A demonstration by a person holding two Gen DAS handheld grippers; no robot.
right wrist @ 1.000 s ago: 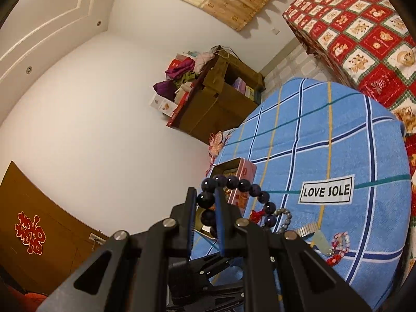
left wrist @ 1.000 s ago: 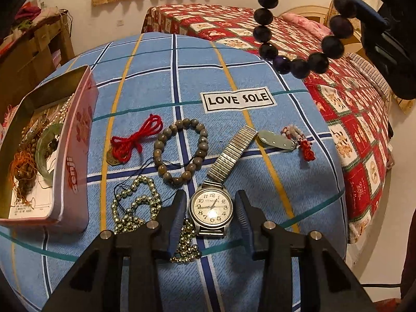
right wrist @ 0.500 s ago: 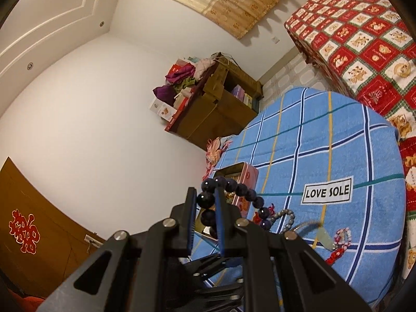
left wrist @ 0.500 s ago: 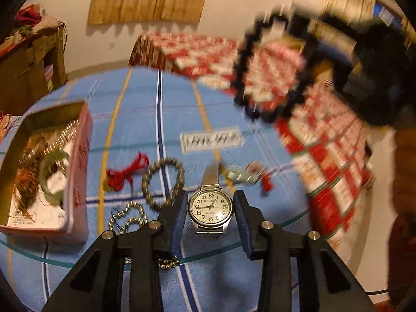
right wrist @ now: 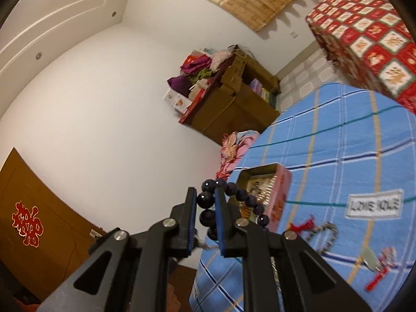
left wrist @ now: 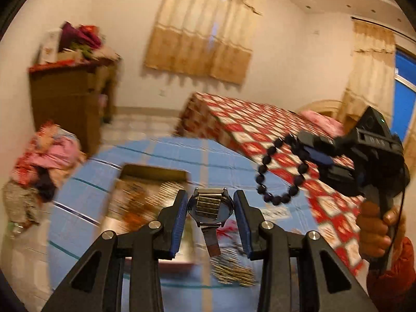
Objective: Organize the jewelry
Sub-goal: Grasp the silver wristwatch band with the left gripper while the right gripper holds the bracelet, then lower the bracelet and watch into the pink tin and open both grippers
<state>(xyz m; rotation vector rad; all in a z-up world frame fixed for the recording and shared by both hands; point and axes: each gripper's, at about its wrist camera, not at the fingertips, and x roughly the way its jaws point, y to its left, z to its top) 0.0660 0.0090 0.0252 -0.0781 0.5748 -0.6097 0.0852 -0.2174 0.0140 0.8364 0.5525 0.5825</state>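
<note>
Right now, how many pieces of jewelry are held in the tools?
2. The watch sits in the left tool; the dark bead bracelet hangs from the right tool. More pieces lie below, blurred.

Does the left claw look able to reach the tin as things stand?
Probably yes: the left claw, shut on the watch, hangs above the open tin, with nothing between them.

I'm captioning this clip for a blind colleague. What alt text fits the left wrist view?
The left gripper holds a silver watch by its case, back facing the camera, above an open tin on a blue plaid cloth. At right, the right gripper holds a dark bead bracelet in the air.
</note>
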